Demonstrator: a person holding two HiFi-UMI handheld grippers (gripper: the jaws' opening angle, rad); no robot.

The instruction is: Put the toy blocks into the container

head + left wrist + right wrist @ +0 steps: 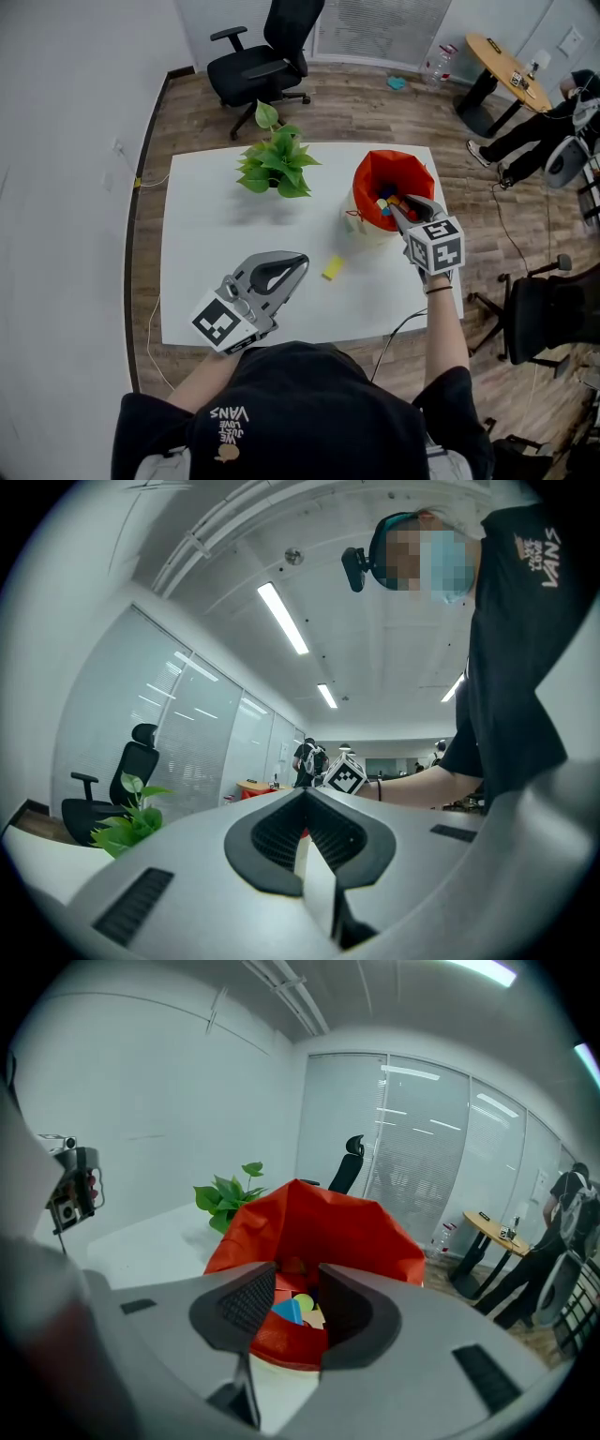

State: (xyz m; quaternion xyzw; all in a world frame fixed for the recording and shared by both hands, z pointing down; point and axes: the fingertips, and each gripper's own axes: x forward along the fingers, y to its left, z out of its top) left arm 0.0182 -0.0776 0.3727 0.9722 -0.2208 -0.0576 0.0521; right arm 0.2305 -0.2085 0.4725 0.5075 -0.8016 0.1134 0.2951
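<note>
The white tabletop has open room across its left half and along the front. A single yellow toy block lies near the middle front, apart from everything else. The potted plant stands toward the far edge. The red container sits close to the right edge, near the plant. A black office chair stands on the wood floor beyond the far edge.

The left gripper hovers over the front left part, its fingers closed together on nothing. The right gripper tilts down over the container's near rim. Its fingers stand partly apart and hold nothing.

Only the right gripper view looks down into the container. Through the gap between the fingers it shows toy blocks lying at the bottom, a blue one among them. In the head view they are small coloured spots, partly covered by the right gripper.

The left gripper view looks level across the tabletop. It catches plant leaves and the right gripper's marker cube, but of the container only a red sliver behind its own fingers. Neither gripper view shows the yellow block. The person's head and shoulders hide the tabletop's front edge.
</note>
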